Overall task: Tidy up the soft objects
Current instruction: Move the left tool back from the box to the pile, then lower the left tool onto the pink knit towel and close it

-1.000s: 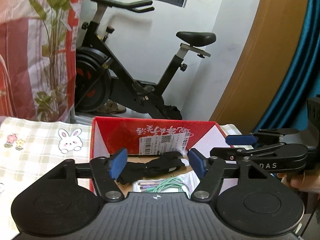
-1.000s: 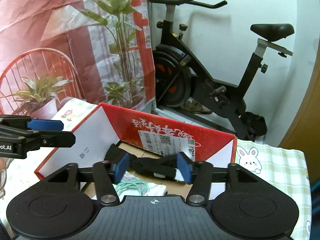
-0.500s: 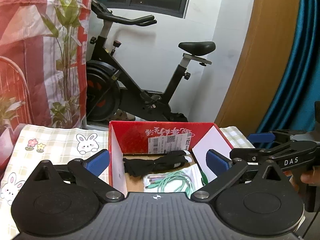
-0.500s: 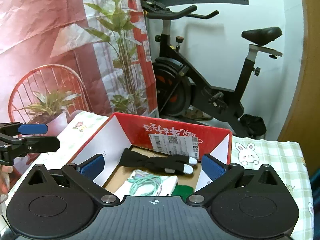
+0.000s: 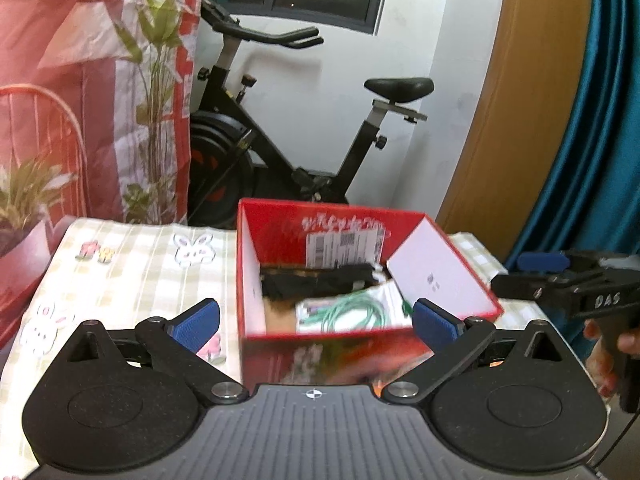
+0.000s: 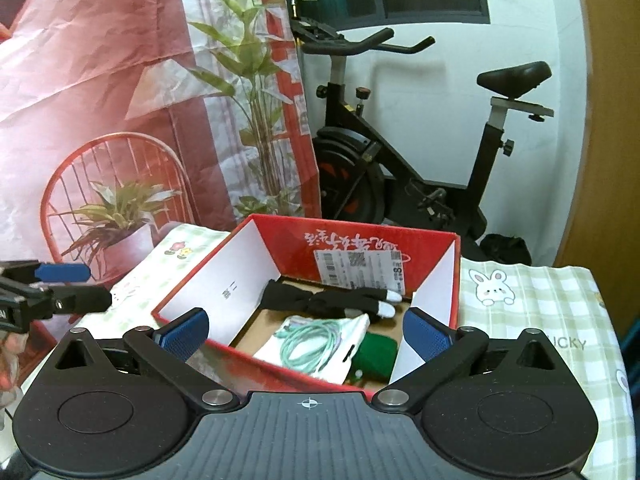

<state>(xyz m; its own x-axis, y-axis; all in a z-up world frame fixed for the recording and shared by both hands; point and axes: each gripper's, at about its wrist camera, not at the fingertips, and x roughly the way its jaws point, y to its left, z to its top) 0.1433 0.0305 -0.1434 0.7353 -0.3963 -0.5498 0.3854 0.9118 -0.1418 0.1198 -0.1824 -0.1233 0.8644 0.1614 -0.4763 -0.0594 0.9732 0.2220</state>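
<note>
An open red box [image 5: 280, 232] [image 6: 360, 240] with white inner walls stands on the checked tablecloth. On its floor a black glove [image 5: 320, 280] [image 6: 320, 300] with white fingertips lies flat. In front of it are a mint-green cable [image 5: 352, 308] [image 6: 310, 340] on a white pouch and a green soft item [image 6: 376, 350]. My left gripper [image 5: 316, 325] is open and empty, just short of the box's near wall. My right gripper [image 6: 306, 334] is also open and empty at the box's near corner. Each gripper shows in the other's view, the right gripper [image 5: 560, 280] and the left gripper [image 6: 52, 284], to either side of the box.
A black exercise bike [image 6: 420, 168] stands behind the table. A red printed curtain [image 6: 120, 100] hangs at the left, a wooden door frame [image 5: 520, 120] and blue curtain [image 5: 592, 140] at the right. The rabbit-print tablecloth [image 5: 132, 264] [image 6: 532, 304] flanks the box. A hand [image 5: 600, 344] holds the right gripper.
Both grippers' jaws have spread wide and pulled back from the box. The black glove that sat between their pads now lies free on the box floor.
</note>
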